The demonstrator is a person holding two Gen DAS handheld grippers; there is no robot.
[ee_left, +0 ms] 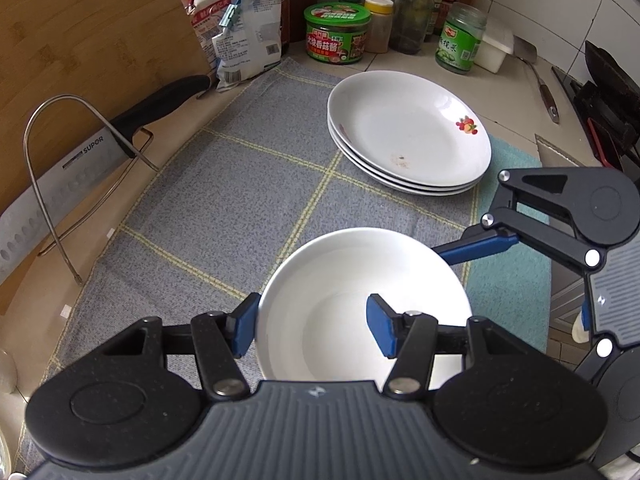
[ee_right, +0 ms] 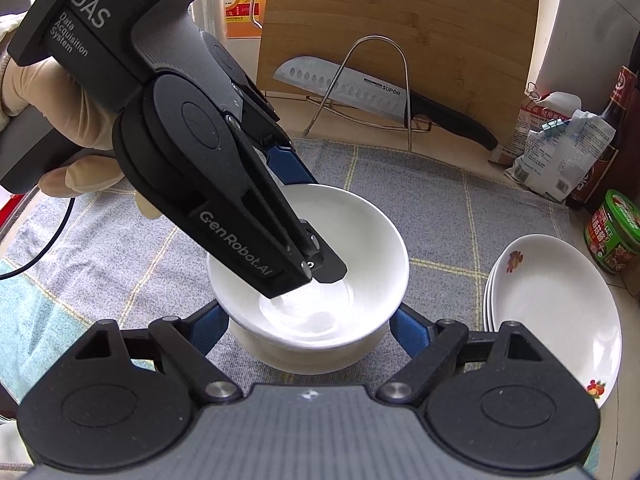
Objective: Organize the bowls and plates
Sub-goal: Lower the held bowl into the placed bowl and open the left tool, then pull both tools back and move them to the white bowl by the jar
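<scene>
A white bowl [ee_left: 360,280] hangs over the grey checked cloth [ee_left: 224,184]. My left gripper [ee_left: 314,320] is shut on its near rim, one blue pad inside and one outside. In the right wrist view this bowl [ee_right: 360,240] sits in or just above a second white bowl [ee_right: 304,354]. My right gripper [ee_right: 310,320] is shut on that lower bowl, a finger against each side. The left gripper [ee_right: 320,232] reaches into the upper bowl from the upper left. A blue finger [ee_left: 480,245] of the right gripper passes behind the bowl's right rim. Three stacked white plates [ee_left: 408,128] with a fruit print lie beyond, and also appear at the right edge [ee_right: 560,312].
A cleaver [ee_left: 60,184] rests in a wire rack [ee_left: 84,120] against a bamboo board [ee_left: 88,28] on the left. Jars, bottles and bags [ee_left: 336,32] line the back wall. A teal cloth [ee_left: 512,288] lies at the right. A gloved hand [ee_right: 60,100] holds the left gripper.
</scene>
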